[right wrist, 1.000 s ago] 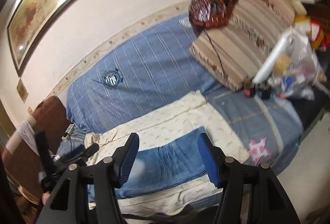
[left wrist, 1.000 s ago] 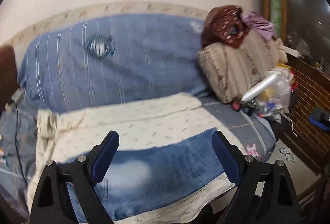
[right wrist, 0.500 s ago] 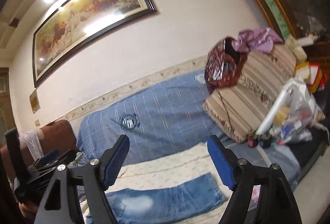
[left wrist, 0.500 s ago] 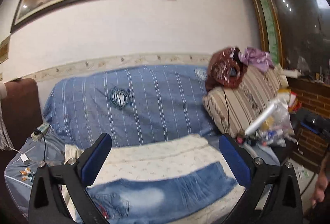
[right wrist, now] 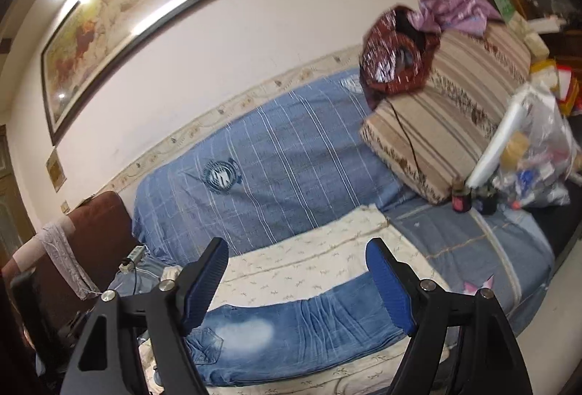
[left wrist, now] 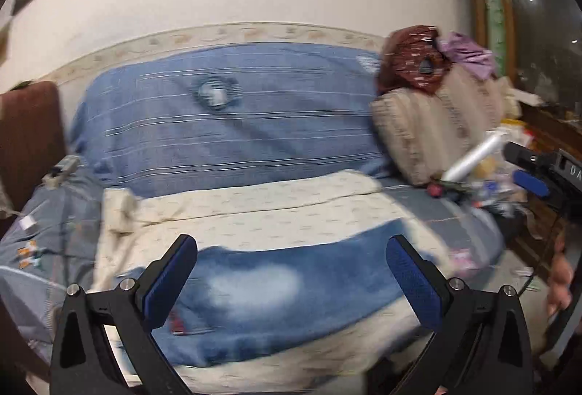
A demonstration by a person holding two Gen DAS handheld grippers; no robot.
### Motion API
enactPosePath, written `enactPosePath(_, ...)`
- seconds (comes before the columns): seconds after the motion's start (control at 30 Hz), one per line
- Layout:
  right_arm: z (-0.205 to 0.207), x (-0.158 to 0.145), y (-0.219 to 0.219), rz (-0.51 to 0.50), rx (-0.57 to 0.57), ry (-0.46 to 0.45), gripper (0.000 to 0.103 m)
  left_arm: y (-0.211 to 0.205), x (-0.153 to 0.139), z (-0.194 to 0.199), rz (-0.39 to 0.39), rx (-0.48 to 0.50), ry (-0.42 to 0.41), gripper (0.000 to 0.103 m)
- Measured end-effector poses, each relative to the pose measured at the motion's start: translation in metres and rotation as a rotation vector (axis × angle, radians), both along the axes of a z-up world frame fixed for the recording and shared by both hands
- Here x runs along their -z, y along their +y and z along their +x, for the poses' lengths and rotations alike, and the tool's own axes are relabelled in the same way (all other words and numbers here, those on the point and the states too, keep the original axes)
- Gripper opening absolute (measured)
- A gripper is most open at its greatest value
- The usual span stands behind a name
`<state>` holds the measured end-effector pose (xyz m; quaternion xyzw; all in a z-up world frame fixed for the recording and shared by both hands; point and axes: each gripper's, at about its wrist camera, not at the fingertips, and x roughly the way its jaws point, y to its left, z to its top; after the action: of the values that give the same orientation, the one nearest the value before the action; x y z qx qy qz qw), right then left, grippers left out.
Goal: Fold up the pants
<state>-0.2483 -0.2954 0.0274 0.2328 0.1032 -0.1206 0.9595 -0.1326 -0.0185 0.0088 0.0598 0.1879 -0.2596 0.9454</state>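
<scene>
1. The sofa (right wrist: pixel 291 147) carries a cream sheet (right wrist: pixel 309 264), and the jeans (right wrist: pixel 291 326) lie on it lengthwise, flat, one pale faded patch.
2. Left gripper (left wrist: pixel 291 282) and right gripper (right wrist: pixel 296 285) hover with jaws wide apart, holding nothing; best to descend evenly onto opposite ends.

Both wrist views face the sofa (left wrist: pixel 225 125) near, sharing the jeans (right wrist: pixel 298 326).

Support surface: sofa (right wrist: pixel 483 249), w/ blue striped cover (right wrist: pixel 276 169) over backrest. Cream printed cloth (right wrist: pixel 309 260) spread on seat; jeans (right wrist: pixel 291 326) lie flat directly on cloth. Right end of seat: striped cushion (right wrist: pixel 447 111), clear plastic bag (right wrist: pixel 538 158) w/ misc. items, two small dark jars (right wrist: pixel 473 200).
</scene>
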Motion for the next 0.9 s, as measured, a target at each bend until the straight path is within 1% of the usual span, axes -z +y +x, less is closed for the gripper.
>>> enactPosePath(0.07, 0.018, 0.016, -0.008, 0.039, -0.016, 0.017, 0.081, 0.021, 0.014, 0.017, 0.031, -0.068, -0.014, 0.103)
enactPosePath(0.13, 0.038, 0.031, -0.015, 0.079, -0.032, 0.030, 0.081, 0.038, 0.027, 0.037, 0.059, -0.128, 0.013, 0.103)
enactPosePath(0.2, 0.063, 0.047, -0.019, 0.122, -0.057, 0.068, 0.081, 0.059, 0.047, 0.066, 0.099, -0.222, 0.085, 0.103)
enactPosePath(0.3, 0.105, 0.076, -0.029, 0.194, -0.093, 0.129, 0.081, 0.086, 0.076, 0.098, 0.081, -0.314, 0.194, 0.103)
enactPosePath(0.37, 0.135, 0.100, -0.036, 0.232, -0.112, 0.214, 0.080, 0.098, 0.100, 0.118, 0.076, -0.370, 0.282, 0.103)
enactPosePath(0.43, 0.161, 0.121, -0.043, 0.220, -0.089, 0.295, 0.068, 0.104, 0.118, 0.131, 0.068, -0.386, 0.357, 0.103)
enactPosePath(0.47, 0.170, 0.130, -0.046, 0.215, -0.068, 0.331, 0.054, 0.103, 0.126, 0.137, 0.070, -0.389, 0.388, 0.103)
enactPosePath(0.5, 0.178, 0.140, -0.052, 0.227, -0.051, 0.356, 0.045, 0.104, 0.134, 0.141, 0.074, -0.394, 0.407, 0.103)
enactPosePath(0.57, 0.194, 0.159, -0.065, 0.265, -0.026, 0.397, 0.038, 0.104, 0.149, 0.147, 0.107, -0.423, 0.424, 0.103)
enactPosePath(0.63, 0.208, 0.177, -0.078, 0.288, -0.007, 0.437, 0.038, 0.105, 0.161, 0.151, 0.138, -0.449, 0.432, 0.103)
enactPosePath(0.7, 0.220, 0.194, -0.089, 0.313, -0.004, 0.466, 0.038, 0.108, 0.178, 0.159, 0.174, -0.474, 0.483, 0.103)
enactPosePath(0.73, 0.227, 0.200, -0.094, 0.323, -0.007, 0.484, 0.038, 0.109, 0.184, 0.162, 0.181, -0.477, 0.506, 0.103)
enactPosePath(0.8, 0.240, 0.219, -0.104, 0.362, -0.008, 0.529, 0.037, 0.116, 0.193, 0.165, 0.168, -0.499, 0.543, 0.103)
enactPosePath(0.87, 0.242, 0.224, -0.111, 0.372, 0.002, 0.484, 0.035, 0.121, 0.196, 0.164, 0.146, -0.495, 0.558, 0.103)
enactPosePath(0.9, 0.243, 0.224, -0.112, 0.371, 0.003, 0.484, 0.035, 0.122, 0.197, 0.163, 0.153, -0.509, 0.565, 0.103)
